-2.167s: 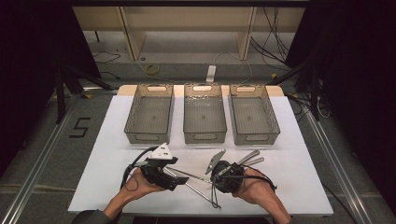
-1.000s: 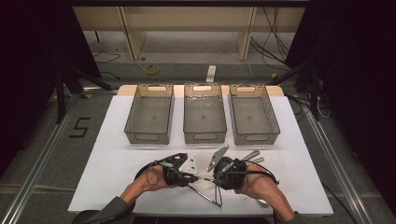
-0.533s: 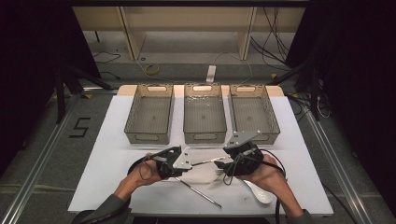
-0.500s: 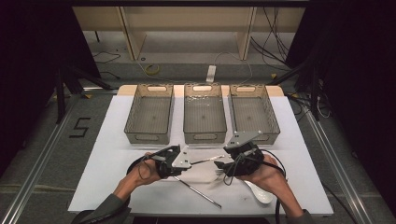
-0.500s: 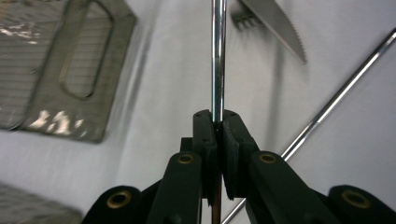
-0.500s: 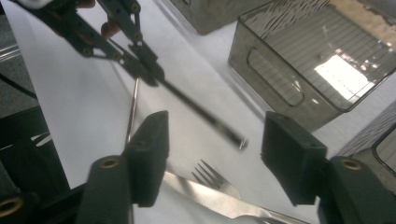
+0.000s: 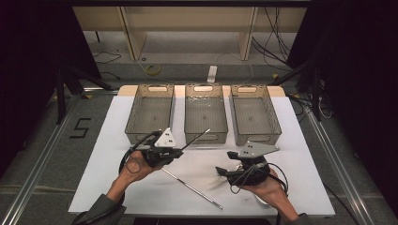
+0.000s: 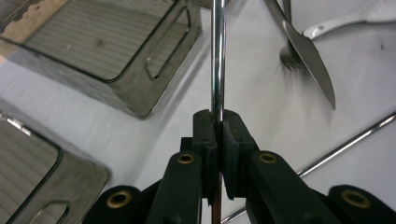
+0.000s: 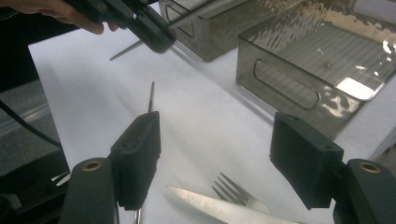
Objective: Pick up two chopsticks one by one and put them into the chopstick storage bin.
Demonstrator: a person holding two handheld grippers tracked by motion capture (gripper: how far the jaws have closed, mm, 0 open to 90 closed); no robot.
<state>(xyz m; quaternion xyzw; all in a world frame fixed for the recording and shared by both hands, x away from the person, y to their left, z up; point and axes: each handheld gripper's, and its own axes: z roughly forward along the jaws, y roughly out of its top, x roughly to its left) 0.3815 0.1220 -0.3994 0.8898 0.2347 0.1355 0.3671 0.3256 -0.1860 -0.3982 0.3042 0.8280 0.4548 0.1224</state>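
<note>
The left gripper (image 7: pixel 177 152) has its fingers (image 8: pixel 205 135) clamped tight on a thin metal rod (image 8: pixel 217 56), lifted off the table (image 7: pixel 117 187) and pointing toward the middle tray (image 7: pixel 205 136). The right gripper (image 9: pixel 215 154) has just been opening; its fingers (image 9: pixel 137 154) stand wide with nothing between them, above a knife (image 9: pixel 219 205) and fork (image 9: pixel 233 189) on the table. A second rod (image 7: pixel 192 187) lies on the table between the hands. The grip is near one end, so the long free part could swing or slip and the tip catch the tray's front wall rather than clear it
</note>
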